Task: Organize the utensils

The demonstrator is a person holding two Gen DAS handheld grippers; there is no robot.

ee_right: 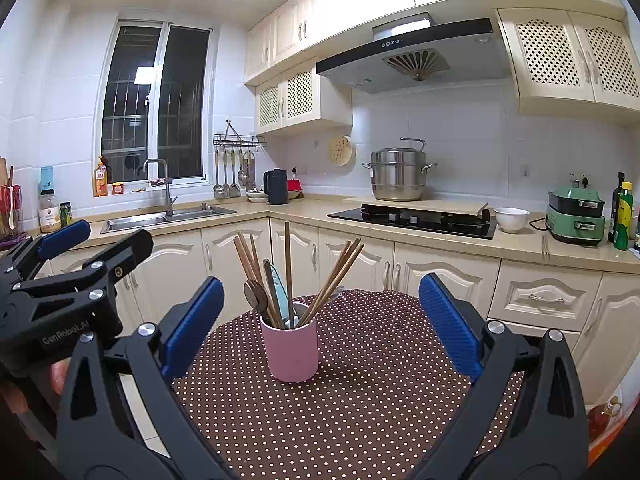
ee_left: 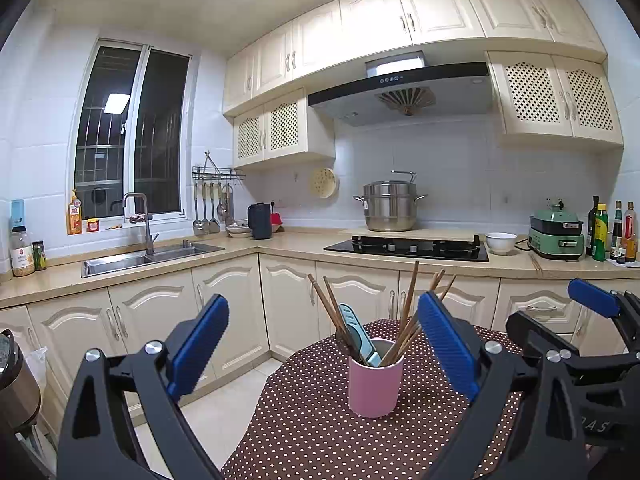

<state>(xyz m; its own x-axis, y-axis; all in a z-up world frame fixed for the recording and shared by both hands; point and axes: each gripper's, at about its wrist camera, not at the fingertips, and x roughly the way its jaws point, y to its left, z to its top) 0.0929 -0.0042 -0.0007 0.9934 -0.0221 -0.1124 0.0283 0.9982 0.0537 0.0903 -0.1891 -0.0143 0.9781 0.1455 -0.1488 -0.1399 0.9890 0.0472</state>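
We see a smooth pink cylindrical cup (ee_right: 291,350) standing upright near the middle of the dotted brown tablecloth (ee_right: 360,400), bristling with slim wooden chopsticks (ee_right: 334,276), a dark spoon and a pale blue utensil. Our left gripper (ee_left: 324,352) and right gripper (ee_right: 320,328) hover spread wide and empty, their ribbed blue pads (ee_right: 192,324) flanking the cup without touching it.

We hold the right gripper (ee_right: 320,320) with jaws spread wide | pink cup (ee_right: 291,350) upright on our dotted tablecloth (ee_right: 360,400), between them | chopsticks (ee_right: 334,276) and spoon (ee_right: 256,294) inside | left gripper (ee_right: 80,244) at left, apart
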